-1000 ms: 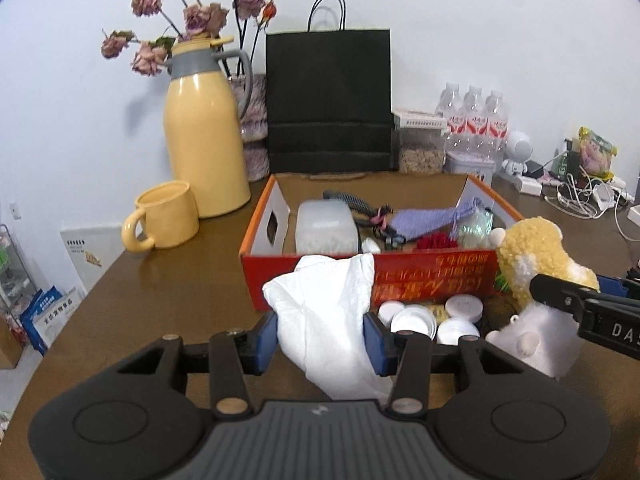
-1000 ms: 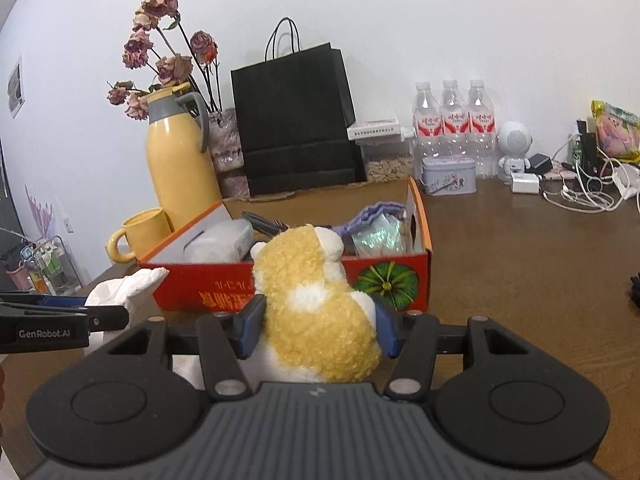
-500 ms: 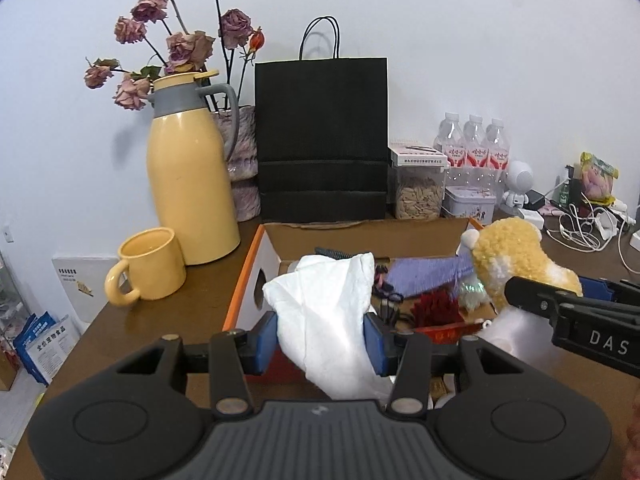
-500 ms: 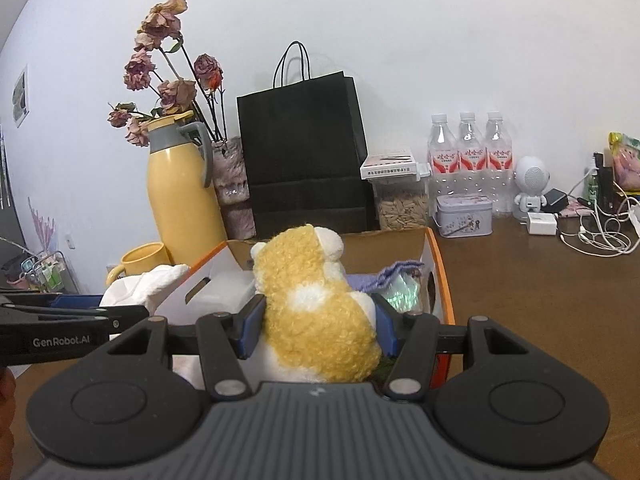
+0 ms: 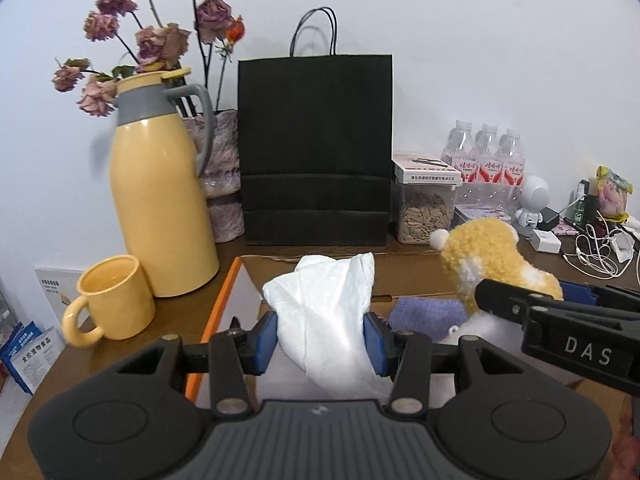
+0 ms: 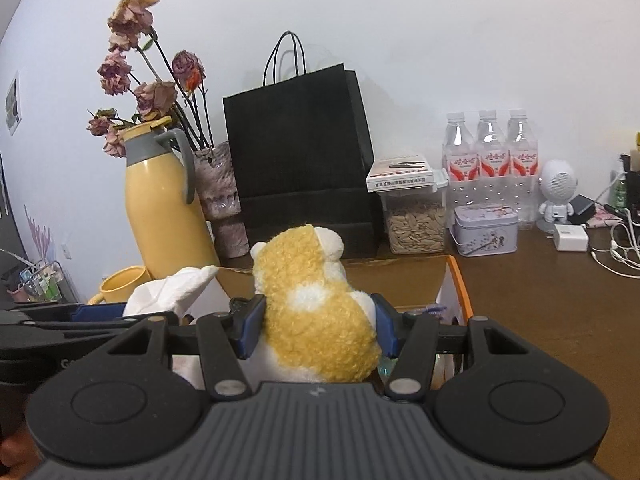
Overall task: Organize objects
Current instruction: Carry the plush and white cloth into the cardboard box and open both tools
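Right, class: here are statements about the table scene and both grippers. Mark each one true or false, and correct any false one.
1. The left gripper grips a white cloth. True.
2. The right gripper is empty. False: it grips a yellow-and-white plush toy.
3. The black paper bag lies flat. False: it stands upright by the wall.
4. The yellow mug stands beside the yellow jug. True.
5. Three water bottles stand by the wall. True.
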The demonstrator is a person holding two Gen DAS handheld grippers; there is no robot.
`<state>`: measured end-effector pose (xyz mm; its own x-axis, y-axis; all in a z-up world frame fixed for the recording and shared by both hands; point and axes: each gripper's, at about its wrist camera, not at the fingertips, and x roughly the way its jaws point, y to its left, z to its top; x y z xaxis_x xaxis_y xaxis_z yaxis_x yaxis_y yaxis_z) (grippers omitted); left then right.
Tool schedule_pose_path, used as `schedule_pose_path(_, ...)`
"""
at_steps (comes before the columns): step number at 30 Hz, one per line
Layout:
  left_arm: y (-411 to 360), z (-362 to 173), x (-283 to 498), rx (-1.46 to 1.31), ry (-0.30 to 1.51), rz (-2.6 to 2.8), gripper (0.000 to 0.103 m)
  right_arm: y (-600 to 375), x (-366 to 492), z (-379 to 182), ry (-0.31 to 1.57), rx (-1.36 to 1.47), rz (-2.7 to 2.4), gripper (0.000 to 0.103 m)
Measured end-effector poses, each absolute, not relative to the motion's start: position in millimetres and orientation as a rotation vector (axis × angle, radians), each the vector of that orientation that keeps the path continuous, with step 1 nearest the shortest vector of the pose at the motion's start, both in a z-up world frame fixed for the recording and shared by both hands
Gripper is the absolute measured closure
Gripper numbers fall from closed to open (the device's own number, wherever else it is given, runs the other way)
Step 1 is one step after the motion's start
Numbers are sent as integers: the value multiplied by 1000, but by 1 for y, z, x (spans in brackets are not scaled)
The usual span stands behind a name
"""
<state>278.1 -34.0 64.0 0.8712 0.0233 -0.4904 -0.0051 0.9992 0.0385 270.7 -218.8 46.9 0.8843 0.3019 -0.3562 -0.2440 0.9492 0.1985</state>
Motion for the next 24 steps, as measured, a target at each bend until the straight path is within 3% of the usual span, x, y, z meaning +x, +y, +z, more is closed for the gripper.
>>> schedule_pose_path(14,-38,39,341,55,564,27,57,-222,331,23,463,150,293,47)
schedule_pose_path(16,-37,37,345,62,571,34,50,-221,337,20,471,140,291,46)
schedule_pose_path(18,-36,35,349,62,581,43,29,-220,340,18,484,125,292,42)
schedule_pose_path(19,-33,34,349,59,584,54,23,-220,341,17,490,116,285,38)
schedule_pose_path(20,-31,34,349,56,585,64,10,-220,341,16,491,109,270,23)
schedule_pose_path(21,-29,34,350,52,587,74,2,-220,341,17,490,98,251,16)
schedule_pose_path(22,-26,35,351,47,589,85,1,-220,340,17,486,82,233,5)
schedule_pose_path(24,-22,35,352,38,595,99,0,-220,339,18,476,66,213,2)
